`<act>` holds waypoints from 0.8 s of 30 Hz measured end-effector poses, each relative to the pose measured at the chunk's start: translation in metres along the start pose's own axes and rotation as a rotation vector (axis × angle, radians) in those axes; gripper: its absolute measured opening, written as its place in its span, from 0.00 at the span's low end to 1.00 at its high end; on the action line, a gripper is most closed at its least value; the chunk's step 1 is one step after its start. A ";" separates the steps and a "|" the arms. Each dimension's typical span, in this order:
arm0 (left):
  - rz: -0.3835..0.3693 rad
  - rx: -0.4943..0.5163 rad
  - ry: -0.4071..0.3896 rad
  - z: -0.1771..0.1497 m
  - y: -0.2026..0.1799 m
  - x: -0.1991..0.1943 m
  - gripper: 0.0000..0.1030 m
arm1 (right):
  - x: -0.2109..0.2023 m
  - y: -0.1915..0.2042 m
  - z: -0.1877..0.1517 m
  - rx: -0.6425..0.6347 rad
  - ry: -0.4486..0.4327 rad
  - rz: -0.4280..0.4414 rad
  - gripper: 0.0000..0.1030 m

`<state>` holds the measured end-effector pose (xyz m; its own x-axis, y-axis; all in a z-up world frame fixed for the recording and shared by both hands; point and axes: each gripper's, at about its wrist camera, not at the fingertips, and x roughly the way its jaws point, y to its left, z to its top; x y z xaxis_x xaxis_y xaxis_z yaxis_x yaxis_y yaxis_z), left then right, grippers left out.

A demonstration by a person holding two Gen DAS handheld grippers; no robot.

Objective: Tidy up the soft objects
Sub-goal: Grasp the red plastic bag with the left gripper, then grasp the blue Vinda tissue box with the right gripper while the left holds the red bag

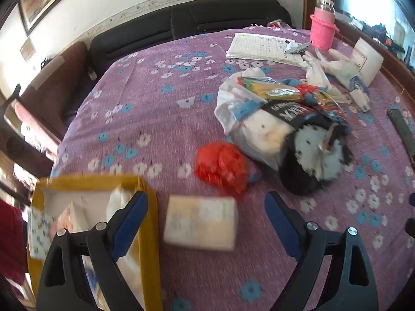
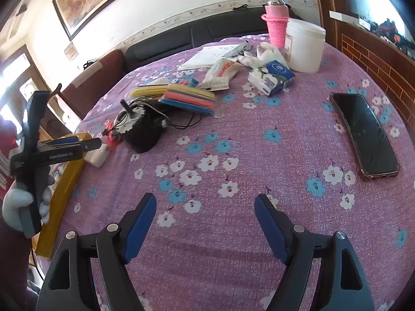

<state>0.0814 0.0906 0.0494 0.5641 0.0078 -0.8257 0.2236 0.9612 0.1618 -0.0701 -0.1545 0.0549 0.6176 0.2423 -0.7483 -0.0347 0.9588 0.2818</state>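
My left gripper [image 1: 205,202] hangs open over the purple flowered cloth [image 1: 145,108]. A pale tissue pack [image 1: 201,223], blurred, lies between its blue fingers [image 1: 131,223] with a gap on each side. At its left stands a yellow box [image 1: 149,207] with tissue packs inside. A red crumpled bag [image 1: 220,165] lies just beyond. My right gripper [image 2: 205,207] is open above bare cloth with nothing in it. In the right wrist view a gloved hand [image 2: 18,202] holds the left gripper [image 2: 88,141] over the yellow box [image 2: 64,181]. Coloured sponges [image 2: 189,98] and a blue tissue pack [image 2: 272,80] lie farther back.
A black motor-like device [image 2: 140,129] with wires sits mid-table beside a white plastic bag [image 1: 246,119]. A phone [image 2: 365,134] lies at the right. A white tub [image 2: 303,46], pink bottle [image 2: 276,26], notebook [image 2: 207,57] and white gloves [image 2: 259,51] stand at the back.
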 end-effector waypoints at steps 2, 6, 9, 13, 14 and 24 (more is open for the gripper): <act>0.021 0.020 0.012 0.008 -0.001 0.010 0.88 | 0.003 -0.004 0.000 0.015 -0.001 0.010 0.79; 0.014 0.007 0.053 0.022 0.002 0.032 0.88 | 0.006 -0.011 0.001 0.033 -0.004 0.022 0.79; 0.005 0.014 0.079 0.028 0.001 0.045 0.81 | 0.009 -0.015 0.001 0.045 -0.003 0.026 0.79; -0.043 0.025 0.112 0.023 -0.005 0.050 0.45 | 0.014 -0.020 0.000 0.063 0.007 0.027 0.79; -0.042 0.028 0.104 0.022 -0.006 0.049 0.44 | 0.016 -0.022 -0.001 0.068 0.012 0.026 0.79; -0.109 -0.018 0.013 -0.003 -0.005 -0.001 0.44 | 0.023 -0.019 -0.004 0.049 0.021 -0.003 0.80</act>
<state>0.0775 0.0866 0.0483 0.5273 -0.0935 -0.8445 0.2683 0.9614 0.0611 -0.0586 -0.1670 0.0301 0.6010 0.2426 -0.7616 0.0064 0.9513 0.3081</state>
